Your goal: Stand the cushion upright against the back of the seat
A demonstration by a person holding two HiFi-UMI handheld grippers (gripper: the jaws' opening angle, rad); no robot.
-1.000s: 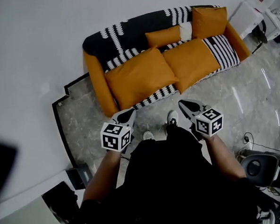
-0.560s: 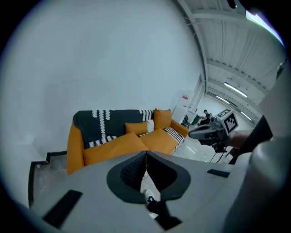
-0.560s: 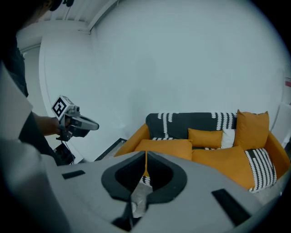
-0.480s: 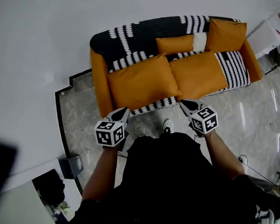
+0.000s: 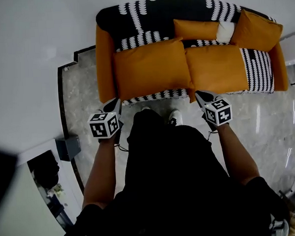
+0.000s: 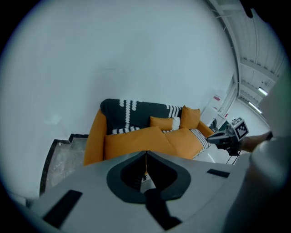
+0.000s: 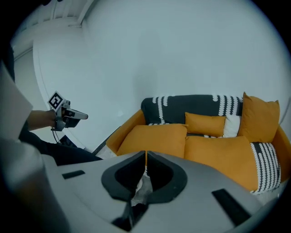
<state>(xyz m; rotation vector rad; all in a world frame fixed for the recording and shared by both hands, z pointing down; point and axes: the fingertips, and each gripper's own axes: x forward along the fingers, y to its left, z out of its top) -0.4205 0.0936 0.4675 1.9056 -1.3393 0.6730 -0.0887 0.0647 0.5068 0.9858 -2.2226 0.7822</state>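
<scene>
Two large orange cushions lie flat on the seat of the sofa [image 5: 104, 63] at your twelve o'clock, the left cushion [image 5: 151, 67] and the right cushion [image 5: 216, 68], with their inner edges touching. Neither stands against the black-and-white patterned back [image 5: 126, 21], and I cannot tell which of the two is yours to lift.

Your left gripper [image 5: 115, 103] hangs at eleven o'clock, near the left cushion's front-left corner. Its jaws are pressed together with nothing between them. Your right gripper [image 5: 201, 94] sits at one o'clock, near the front of the seam where the two cushions meet, and its jaws are likewise closed and empty. Both grippers point down toward the seat front, short of the fabric.

Against the back at one o'clock, a small orange cushion [image 5: 197, 29] leans beside a white cushion [image 5: 225, 32]. Another orange cushion [image 5: 256, 29] stands tilted in the corner at two o'clock. Grey marble floor [image 5: 82, 104] lies below your grippers.
</scene>
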